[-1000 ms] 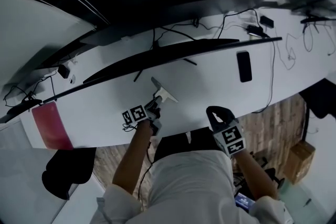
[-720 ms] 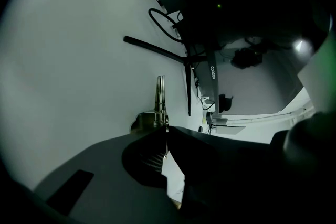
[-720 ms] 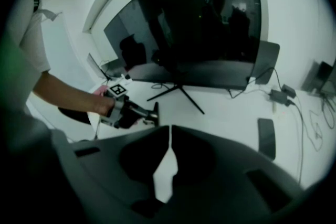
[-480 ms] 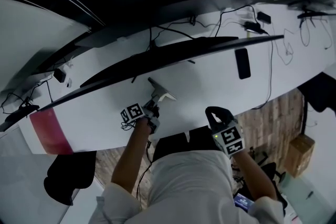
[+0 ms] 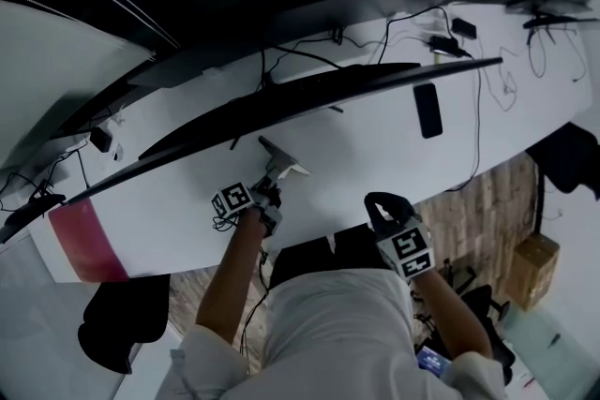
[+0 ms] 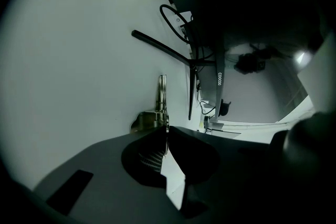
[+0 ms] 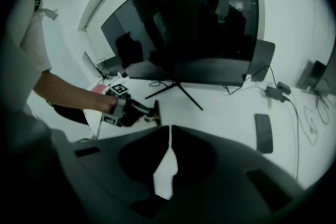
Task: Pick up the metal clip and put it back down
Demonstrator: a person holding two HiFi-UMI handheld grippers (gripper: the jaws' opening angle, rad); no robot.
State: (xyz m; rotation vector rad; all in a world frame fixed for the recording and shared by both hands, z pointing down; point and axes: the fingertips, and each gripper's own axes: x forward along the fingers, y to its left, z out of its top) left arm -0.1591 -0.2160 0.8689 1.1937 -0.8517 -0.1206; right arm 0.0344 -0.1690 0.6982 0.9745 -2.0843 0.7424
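and we're in an office here, or a desk-lined workroom much like one. a long white desk (image 5: 356,145) runs right across the head view, with a wide dark monitor (image 7: 199,13) standing on splayed stand legs (image 7: 176,91), and a second screen (image 5: 309,23) just behind. black cables (image 5: 487,98) trail over the desktop to a power brick (image 5: 442,44), and a phone (image 5: 427,110) lies flat nearby. below the desk edge there's wood-plank floor (image 5: 487,201), a cardboard box (image 5: 530,262) and a black chair (image 5: 122,323). plain pale walls all round.
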